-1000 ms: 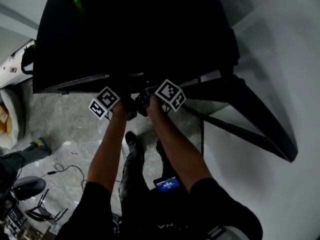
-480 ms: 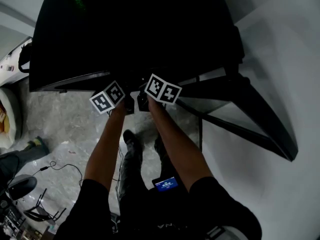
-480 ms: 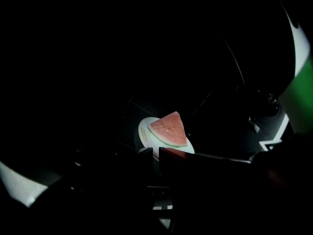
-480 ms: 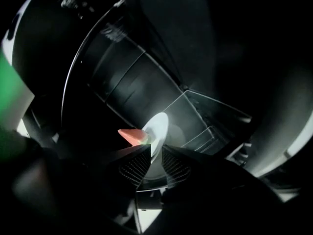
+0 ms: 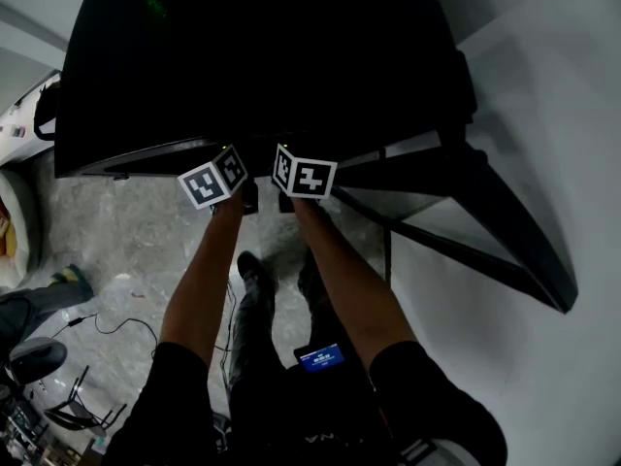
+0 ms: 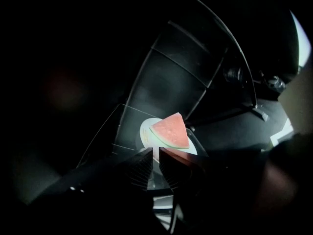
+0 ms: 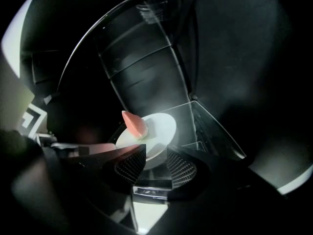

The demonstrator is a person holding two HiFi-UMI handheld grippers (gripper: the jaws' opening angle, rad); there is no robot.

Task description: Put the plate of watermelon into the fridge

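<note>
A white plate [image 6: 146, 133] carrying a red watermelon wedge [image 6: 171, 131] rests on a glass shelf [image 6: 105, 136] inside the dark fridge. My left gripper [image 6: 156, 163] stands at the plate's near rim, its jaws nearly together with a sliver of the rim between them. In the right gripper view the same plate [image 7: 159, 129] and wedge [image 7: 133, 124] lie just ahead. My right gripper [image 7: 155, 166] has its jaws opening; the rim sits between them and the pads stand off it. From the head view only the marker cubes [image 5: 213, 178] [image 5: 304, 175] show against the fridge's black opening.
The fridge door [image 5: 485, 231] hangs open to the right, its lower edge reaching down over a white surface. A grey floor [image 5: 126, 241] with a cable [image 5: 107, 323] lies below. The person's legs and a lit screen [image 5: 323, 357] are under the arms.
Both hands have moved a little up and forward toward the fridge opening, and the two marker cubes have drawn closer together and turned.
</note>
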